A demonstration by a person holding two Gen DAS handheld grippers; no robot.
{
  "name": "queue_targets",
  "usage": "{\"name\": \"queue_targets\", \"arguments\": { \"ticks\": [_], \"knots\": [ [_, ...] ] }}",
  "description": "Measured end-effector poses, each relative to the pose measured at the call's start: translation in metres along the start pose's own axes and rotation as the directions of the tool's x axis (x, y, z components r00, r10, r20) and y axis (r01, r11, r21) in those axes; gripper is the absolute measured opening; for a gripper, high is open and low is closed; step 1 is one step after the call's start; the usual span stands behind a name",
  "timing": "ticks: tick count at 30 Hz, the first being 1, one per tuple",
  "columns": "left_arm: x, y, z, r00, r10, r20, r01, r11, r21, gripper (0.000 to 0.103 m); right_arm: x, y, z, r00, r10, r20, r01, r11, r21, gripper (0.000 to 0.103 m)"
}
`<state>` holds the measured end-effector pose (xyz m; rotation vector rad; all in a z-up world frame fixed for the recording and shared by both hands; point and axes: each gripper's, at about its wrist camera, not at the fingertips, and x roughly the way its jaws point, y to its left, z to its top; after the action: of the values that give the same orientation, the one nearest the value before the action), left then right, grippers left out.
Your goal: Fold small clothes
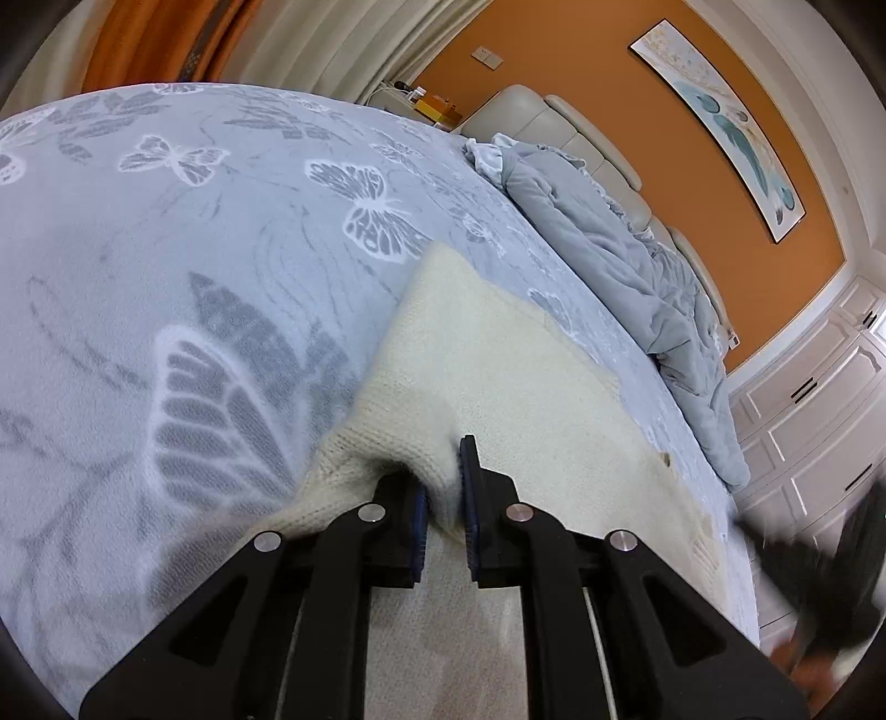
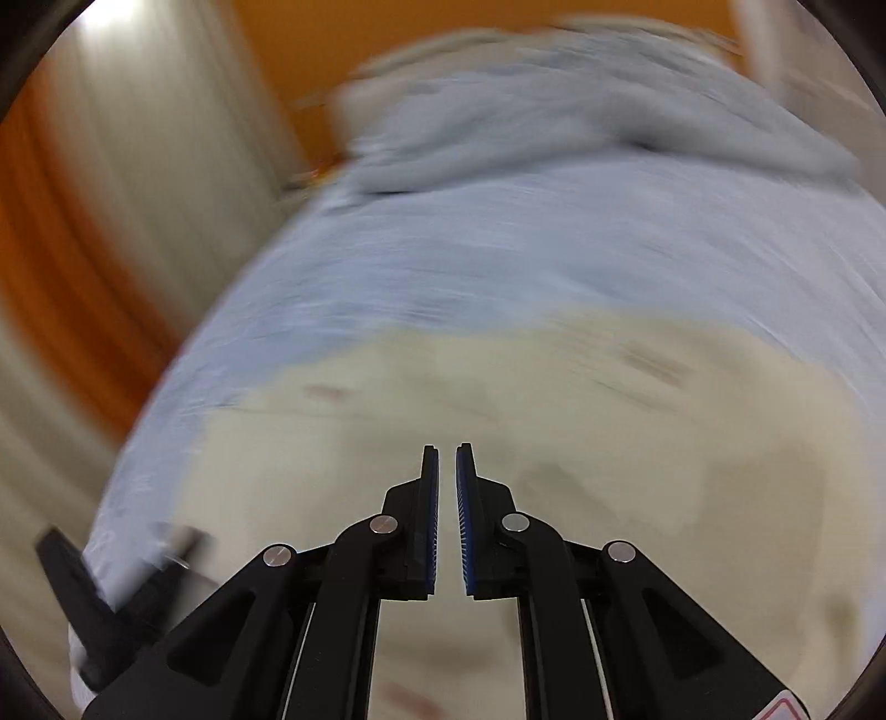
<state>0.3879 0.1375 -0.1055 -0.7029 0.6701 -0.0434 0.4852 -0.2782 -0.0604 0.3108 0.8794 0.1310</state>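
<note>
A cream knitted garment (image 1: 498, 376) lies spread on a grey bed cover printed with butterflies (image 1: 194, 249). My left gripper (image 1: 440, 471) is shut on a pinched fold at the garment's near left edge, and the knit bunches up between its blue pads. In the right wrist view the picture is smeared by motion. There my right gripper (image 2: 447, 451) hangs over the cream garment (image 2: 554, 399) with a narrow gap between its pads and nothing in it. The left gripper's black body (image 2: 111, 598) shows at the lower left of that view. The right gripper (image 1: 819, 554) is a dark blur at the left wrist view's right edge.
A crumpled grey duvet (image 1: 609, 249) lies along the padded headboard (image 1: 581, 133) at the far side. Behind it are an orange wall with a long picture (image 1: 725, 122), white cabinets (image 1: 819, 399) on the right, and curtains (image 1: 166, 39) beyond the bed's far left.
</note>
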Motion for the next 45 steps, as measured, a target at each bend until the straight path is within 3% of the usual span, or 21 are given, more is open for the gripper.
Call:
{"name": "queue_targets", "arguments": {
  "ticks": [1, 2, 3, 4, 5, 6, 9, 10, 12, 13, 17, 21, 24, 25, 27, 31, 33, 35, 36, 38, 45],
  "knots": [
    [0.0, -0.001, 0.0, 1.0, 0.005, -0.001, -0.005, 1.0, 0.003, 0.011, 0.005, -0.027, -0.01, 0.996, -0.056, -0.069, 0.058, 0.998, 0.032, 0.0],
    [0.001, -0.002, 0.0, 1.0, 0.009, -0.002, -0.009, 1.0, 0.005, 0.011, 0.011, -0.055, -0.021, 0.989, -0.082, -0.123, 0.088, 0.995, 0.046, 0.0],
    [0.001, -0.003, 0.0, 1.0, 0.016, -0.004, -0.016, 1.0, 0.01, 0.011, 0.002, -0.07, -0.026, 0.996, -0.006, -0.086, 0.012, 0.997, 0.07, 0.0],
    [0.002, -0.004, 0.0, 1.0, 0.021, -0.008, -0.021, 1.0, 0.011, 0.011, -0.01, -0.078, -0.028, 0.996, -0.035, -0.083, 0.042, 0.996, 0.083, 0.0],
    [0.002, -0.006, 0.001, 1.0, 0.029, -0.012, -0.029, 1.0, 0.013, 0.011, -0.032, -0.083, -0.028, 0.993, -0.088, -0.081, 0.096, 0.99, 0.105, 0.001],
    [0.003, -0.01, 0.003, 0.998, 0.051, -0.022, -0.051, 0.998, 0.023, 0.011, -0.049, -0.087, -0.029, 0.99, -0.122, -0.073, 0.13, 0.983, 0.126, 0.015],
    [-0.004, -0.023, 0.008, 0.99, 0.119, -0.082, -0.113, 0.991, 0.07, 0.016, -0.123, -0.107, -0.053, 0.994, -0.103, -0.047, 0.11, 0.975, 0.191, 0.018],
    [-0.013, -0.027, 0.008, 0.985, 0.135, -0.109, -0.125, 0.988, 0.093, 0.022, -0.144, -0.111, -0.065, 0.991, -0.121, -0.052, 0.129, 0.973, 0.194, 0.025],
    [-0.052, -0.03, 0.003, 0.975, 0.124, -0.183, -0.105, 0.988, 0.111, 0.071, -0.183, -0.121, -0.103, 0.986, -0.143, -0.087, 0.158, 0.969, 0.192, 0.044],
    [-0.068, -0.029, 0.0, 0.973, 0.114, -0.202, -0.092, 0.989, 0.114, 0.075, -0.203, -0.13, -0.128, 0.98, -0.158, -0.117, 0.179, 0.965, 0.194, 0.053],
    [-0.154, -0.011, -0.028, 0.955, 0.138, -0.261, -0.099, 0.983, 0.158, 0.09, -0.259, -0.157, -0.222, 0.95, -0.141, -0.279, 0.21, 0.949, 0.236, 0.06],
    [-0.207, 0.028, -0.065, 0.927, 0.2, -0.316, -0.182, 0.98, 0.086, 0.092, -0.263, -0.164, -0.265, 0.939, -0.028, -0.343, 0.158, 0.92, 0.359, 0.061],
    [-0.212, 0.056, -0.092, 0.897, 0.173, -0.407, -0.224, 0.971, -0.082, 0.092, -0.254, -0.15, -0.273, 0.942, 0.024, -0.336, 0.102, 0.931, 0.352, 0.064],
    [-0.213, 0.059, -0.098, 0.902, 0.159, -0.402, -0.222, 0.968, -0.116, 0.092, -0.249, -0.143, -0.274, 0.941, 0.031, -0.337, 0.093, 0.934, 0.345, 0.064],
    [-0.218, 0.05, -0.103, 0.917, 0.176, -0.357, -0.223, 0.971, -0.092, 0.093, -0.234, -0.134, -0.281, 0.941, 0.063, -0.332, 0.064, 0.931, 0.359, 0.065],
    [-0.202, 0.031, -0.11, 0.898, 0.221, -0.381, -0.239, 0.971, 0.0, 0.093, -0.224, -0.112, -0.283, 0.958, -0.003, -0.286, 0.091, 0.95, 0.298, 0.071],
    [-0.198, 0.024, -0.112, 0.894, 0.256, -0.368, -0.252, 0.966, 0.059, 0.087, -0.221, -0.108, -0.282, 0.961, -0.013, -0.276, 0.096, 0.953, 0.286, 0.062],
    [-0.197, 0.02, -0.111, 0.891, 0.265, -0.368, -0.25, 0.964, 0.09, 0.026, -0.219, -0.109, -0.279, 0.962, -0.012, -0.271, 0.097, 0.948, 0.303, 0.021],
    [-0.196, 0.022, -0.108, 0.884, 0.236, -0.405, -0.23, 0.971, 0.064, 0.011, -0.22, -0.113, -0.279, 0.962, 0.016, -0.272, 0.079, 0.938, 0.337, 0.009],
    [-0.199, 0.026, -0.102, 0.886, 0.188, -0.424, -0.214, 0.977, -0.014, 0.01, -0.227, -0.119, -0.276, 0.973, 0.061, -0.224, 0.036, 0.914, 0.404, 0.008],
    [-0.262, 0.004, -0.077, 0.932, 0.058, -0.357, -0.084, 0.995, -0.057, 0.008, -0.293, -0.096, -0.259, 0.997, 0.05, -0.064, -0.028, 0.951, 0.309, 0.006]
  ]
}}
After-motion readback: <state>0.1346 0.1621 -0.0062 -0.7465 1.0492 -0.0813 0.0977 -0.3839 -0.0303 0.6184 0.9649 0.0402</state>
